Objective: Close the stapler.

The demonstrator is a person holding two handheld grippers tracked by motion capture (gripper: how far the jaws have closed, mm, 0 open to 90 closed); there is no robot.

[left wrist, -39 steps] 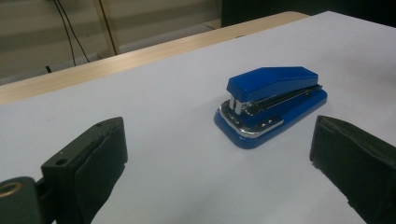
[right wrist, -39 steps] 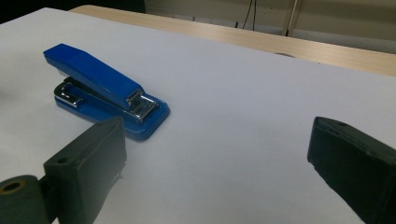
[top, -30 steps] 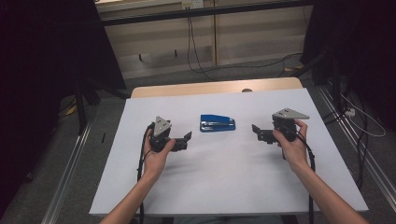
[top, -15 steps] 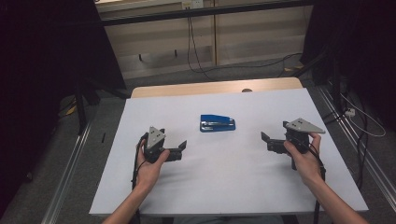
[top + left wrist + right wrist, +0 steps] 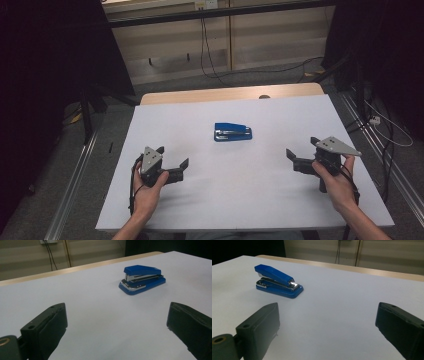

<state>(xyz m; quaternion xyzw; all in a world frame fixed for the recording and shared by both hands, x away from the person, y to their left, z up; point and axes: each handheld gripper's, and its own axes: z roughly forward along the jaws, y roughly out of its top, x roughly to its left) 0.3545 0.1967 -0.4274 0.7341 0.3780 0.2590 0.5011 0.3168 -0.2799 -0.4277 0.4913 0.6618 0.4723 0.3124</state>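
The blue stapler lies untouched mid-table; the left gripper and right gripper, jaws apart, sit near the person, so handling remains.

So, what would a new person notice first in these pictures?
First the blue stapler, lying closed and alone near the middle of the white table. Then the two black tongs, the left and the right, both open, apart from the stapler and nearer the person.
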